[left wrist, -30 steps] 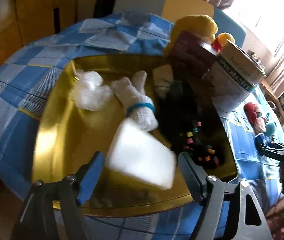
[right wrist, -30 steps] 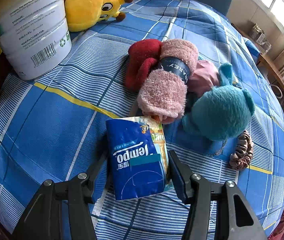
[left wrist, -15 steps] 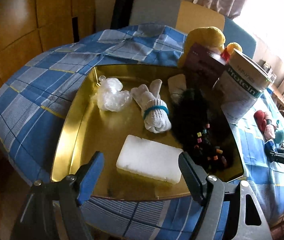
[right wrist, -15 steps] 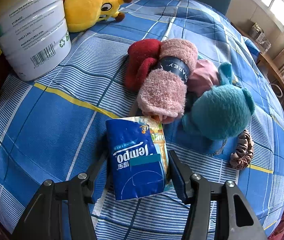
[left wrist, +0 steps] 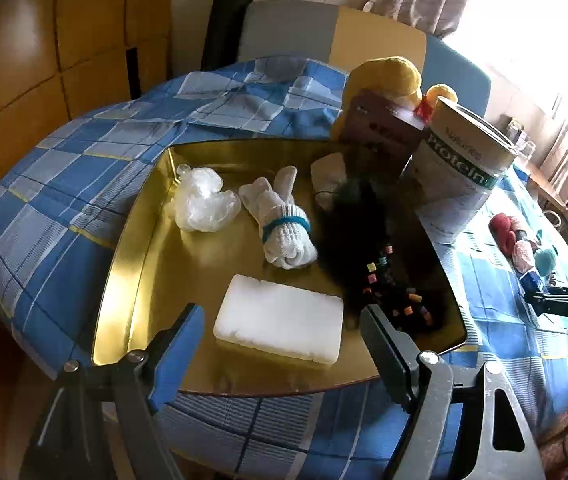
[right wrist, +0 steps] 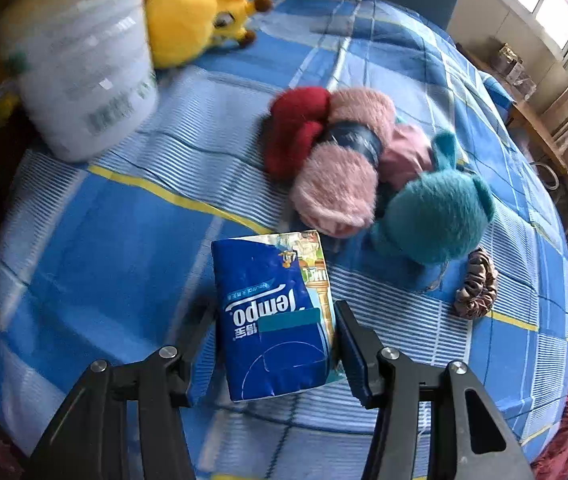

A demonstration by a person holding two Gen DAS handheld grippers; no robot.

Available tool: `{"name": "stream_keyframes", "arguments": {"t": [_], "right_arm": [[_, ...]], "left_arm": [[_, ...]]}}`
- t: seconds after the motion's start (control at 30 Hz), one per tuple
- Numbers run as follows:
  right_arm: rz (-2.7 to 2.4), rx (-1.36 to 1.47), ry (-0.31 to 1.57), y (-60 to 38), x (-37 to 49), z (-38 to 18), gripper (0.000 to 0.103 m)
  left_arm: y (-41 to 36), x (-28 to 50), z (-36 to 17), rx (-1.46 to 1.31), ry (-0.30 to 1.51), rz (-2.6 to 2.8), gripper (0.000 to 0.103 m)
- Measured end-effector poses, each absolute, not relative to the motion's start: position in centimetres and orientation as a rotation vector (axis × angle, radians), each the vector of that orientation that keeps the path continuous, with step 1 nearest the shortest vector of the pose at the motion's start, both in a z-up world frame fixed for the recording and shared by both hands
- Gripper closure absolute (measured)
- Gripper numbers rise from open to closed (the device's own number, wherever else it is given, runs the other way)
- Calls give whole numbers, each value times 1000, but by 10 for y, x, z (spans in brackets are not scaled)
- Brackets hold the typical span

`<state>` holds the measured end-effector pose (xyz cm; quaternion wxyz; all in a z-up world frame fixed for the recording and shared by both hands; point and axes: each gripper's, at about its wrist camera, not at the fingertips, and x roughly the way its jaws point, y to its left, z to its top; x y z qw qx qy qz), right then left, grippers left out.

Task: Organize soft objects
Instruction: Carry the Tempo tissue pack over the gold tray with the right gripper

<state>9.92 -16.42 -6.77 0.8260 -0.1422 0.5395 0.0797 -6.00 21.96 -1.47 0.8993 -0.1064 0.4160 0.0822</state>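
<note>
Change since earlier frames: left gripper (left wrist: 280, 334) has drawn back and up from the gold tray (left wrist: 132, 264); white sponge block (left wrist: 280, 330) lies released on the tray floor. Right-wrist view now blurred, suggesting the tissue pack (right wrist: 274, 316) has begun to lift.

Step in hand, judged: carry the tissue pack to the tray. Keep the squeeze light, since the pack will crush; lift clear of the pink fuzzy roll (right wrist: 335, 184) and teal plush (right wrist: 431, 220) just beyond it; pass round the white canister (right wrist: 80, 68).

Pose: right gripper (right wrist: 274, 340) low over the blue checked desk (right wrist: 104, 248), jaws pinching the pack's sides. Left gripper at the tray's near edge, jaws spread, empty.

Tray also holds: rolled white socks (left wrist: 284, 226), clear plastic wad (left wrist: 202, 204).
</note>
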Motion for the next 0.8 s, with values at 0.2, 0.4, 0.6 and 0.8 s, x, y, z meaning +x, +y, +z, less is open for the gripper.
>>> {"name": "stream_keyframes", "arguments": {"t": [0.2, 0.4, 0.6, 0.8], "right_arm": [[202, -231, 1093, -159, 97, -29, 49], [164, -102, 1052, -164, 122, 3, 49], [64, -63, 1022, -156, 172, 27, 49], [-31, 18, 1025, -143, 231, 46, 49]], "left_arm": [[221, -59, -18, -230, 858, 165, 22], [216, -60, -18, -225, 852, 107, 22], [212, -60, -20, -229, 862, 59, 22], [210, -62, -18, -214, 849, 38, 22]]}}
